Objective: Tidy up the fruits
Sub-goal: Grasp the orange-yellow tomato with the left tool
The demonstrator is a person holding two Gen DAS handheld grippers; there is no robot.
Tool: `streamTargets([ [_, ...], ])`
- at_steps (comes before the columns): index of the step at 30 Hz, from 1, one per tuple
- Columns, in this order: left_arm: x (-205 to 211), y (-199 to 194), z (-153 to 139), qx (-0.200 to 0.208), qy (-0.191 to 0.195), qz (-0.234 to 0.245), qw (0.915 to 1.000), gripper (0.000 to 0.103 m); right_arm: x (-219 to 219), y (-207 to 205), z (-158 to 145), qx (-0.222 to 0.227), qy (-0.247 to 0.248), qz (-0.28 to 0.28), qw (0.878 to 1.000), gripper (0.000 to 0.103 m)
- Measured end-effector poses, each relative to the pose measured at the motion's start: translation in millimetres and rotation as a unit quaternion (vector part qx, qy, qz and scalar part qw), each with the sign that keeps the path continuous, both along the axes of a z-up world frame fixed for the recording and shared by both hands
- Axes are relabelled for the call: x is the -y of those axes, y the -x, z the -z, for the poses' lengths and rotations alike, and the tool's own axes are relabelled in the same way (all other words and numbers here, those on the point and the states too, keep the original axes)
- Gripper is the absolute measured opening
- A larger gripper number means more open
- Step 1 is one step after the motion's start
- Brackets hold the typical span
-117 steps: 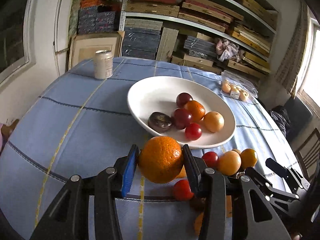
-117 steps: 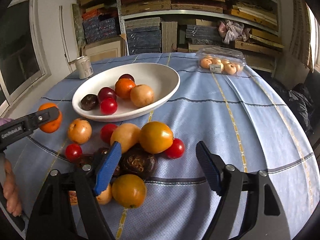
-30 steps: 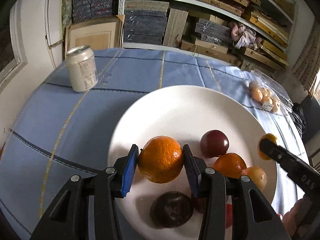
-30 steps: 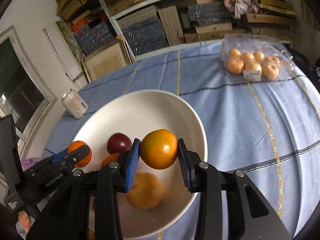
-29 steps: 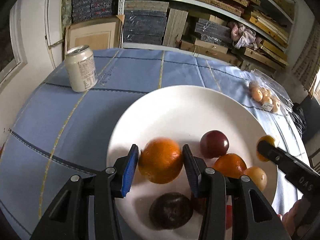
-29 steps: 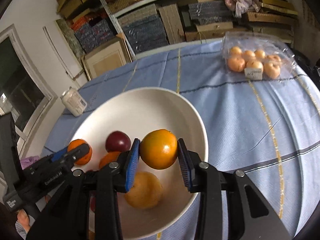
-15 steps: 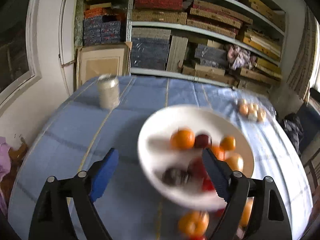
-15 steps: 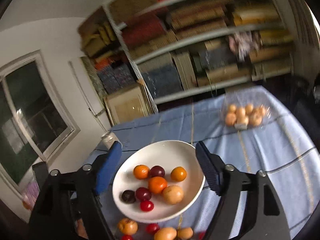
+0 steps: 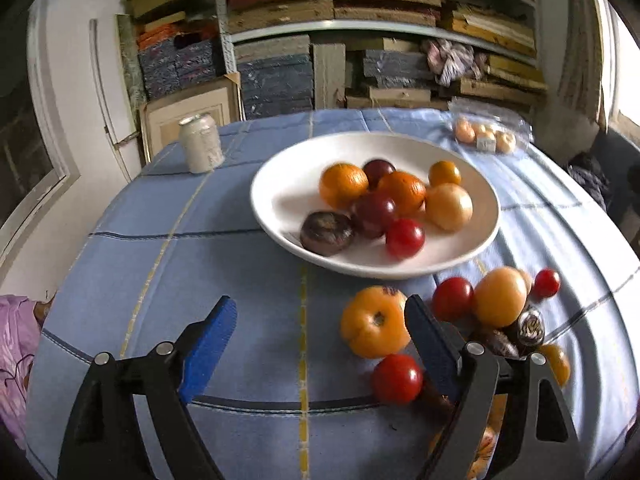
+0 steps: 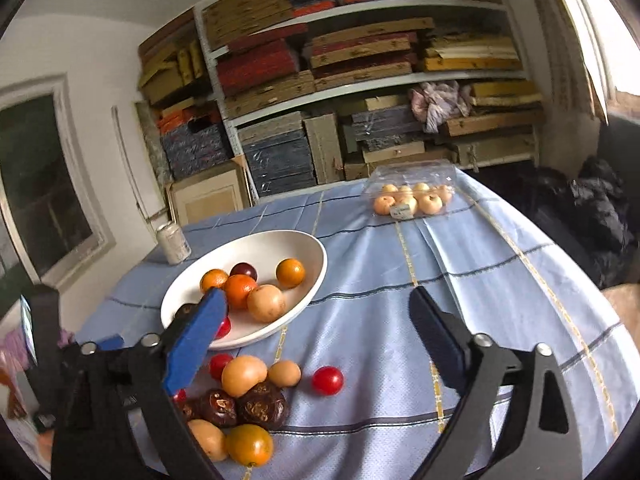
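A white bowl [image 9: 276, 196] on the blue tablecloth holds several fruits, among them the orange [image 9: 343, 185] and a small orange fruit [image 9: 444, 173]. The bowl also shows in the right wrist view [image 10: 304, 248]. Loose fruits lie in front of it: an orange persimmon [image 9: 374, 322], a red tomato [image 9: 397, 378], a yellow-orange fruit [image 9: 499, 297] and dark ones [image 10: 262, 405]. My left gripper [image 9: 320, 340] is open and empty, low over the cloth, left of the persimmon. My right gripper [image 10: 316, 336] is open and empty, above the table in front of the bowl.
A drink can [image 9: 200, 143] stands at the table's far left. A clear plastic box of small fruits [image 10: 412, 196] lies at the far right. Shelves stacked with boxes fill the wall behind. The table edge curves near on both sides.
Both grippers have let their oranges go into the bowl, opened and drawn back. The left one has dropped low toward the loose fruits in front of the bowl.
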State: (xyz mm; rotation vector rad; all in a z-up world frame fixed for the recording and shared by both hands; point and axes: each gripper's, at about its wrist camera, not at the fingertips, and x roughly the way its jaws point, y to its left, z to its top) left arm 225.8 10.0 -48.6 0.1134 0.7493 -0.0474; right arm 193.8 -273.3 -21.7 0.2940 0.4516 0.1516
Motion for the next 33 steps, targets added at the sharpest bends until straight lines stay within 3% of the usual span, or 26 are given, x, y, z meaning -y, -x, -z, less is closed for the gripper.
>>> streamTargets([
  [7,11,-10,14,-0.012,-0.007,0.020,0.9997,0.087,11,-9,8,-0.039,-0.042,0.005,0.998,0.094],
  [13,14,-7,18,-0.006,-0.022,0.024,0.9995,0.088,11,-12,11,-0.052,-0.044,0.009,0.998,0.094],
  [21,-22,-15,8,-0.015,0.040,-0.022,0.9989,0.088,11,-18,20,-0.081,-0.025,0.019,0.996,0.094],
  [24,-24,-15,8,-0.033,0.075,-0.003,0.9966,0.087,11,-21,23,-0.094,-0.025,0.016,0.995,0.094],
  [28,-2,-12,13,-0.024,0.024,0.020,0.9992,0.087,9,-20,25,-0.096,-0.018,0.013,0.995,0.094],
  [33,-9,-25,24,-0.053,0.034,-0.003,0.9980,0.087,9,-21,26,-0.099,-0.018,0.013,0.995,0.094],
])
